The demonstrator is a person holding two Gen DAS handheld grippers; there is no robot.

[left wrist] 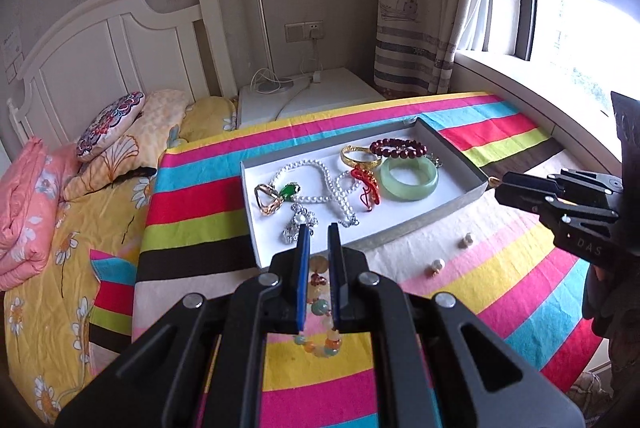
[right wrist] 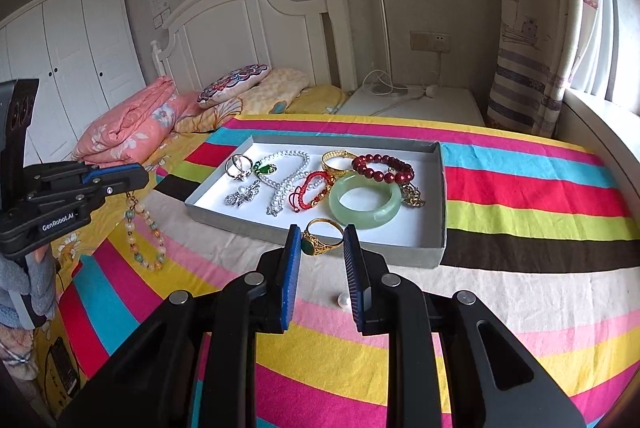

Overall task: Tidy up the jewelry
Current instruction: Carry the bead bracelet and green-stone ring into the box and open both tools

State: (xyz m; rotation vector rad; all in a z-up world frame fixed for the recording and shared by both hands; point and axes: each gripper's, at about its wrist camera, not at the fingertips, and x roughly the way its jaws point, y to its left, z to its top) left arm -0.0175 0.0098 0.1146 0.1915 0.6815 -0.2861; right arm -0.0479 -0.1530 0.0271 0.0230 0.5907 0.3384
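Left gripper (right wrist: 132, 184) clamps a dangling pastel bead bracelet (right wrist: 146, 234); right gripper (right wrist: 322, 242) pinches a gold ring (right wrist: 323, 238) near the tray (right wrist: 436, 248).

A shallow white tray (right wrist: 436, 188) lies on the striped cloth, holding a jade bangle (right wrist: 365, 203), a dark red bead bracelet (right wrist: 383, 166), a gold bangle (right wrist: 335, 160), a pearl necklace (right wrist: 289, 180), a red cord bracelet (right wrist: 310, 190), a silver brooch (right wrist: 241, 197) and a green pendant (right wrist: 265, 169). A pastel bead bracelet (right wrist: 145, 231) hangs from the left gripper (right wrist: 136, 177); a gold ring with a green stone (right wrist: 322, 238) sits pinched in the right gripper (right wrist: 322, 242). Pearl earrings (left wrist: 452, 252) lie loose on the cloth.
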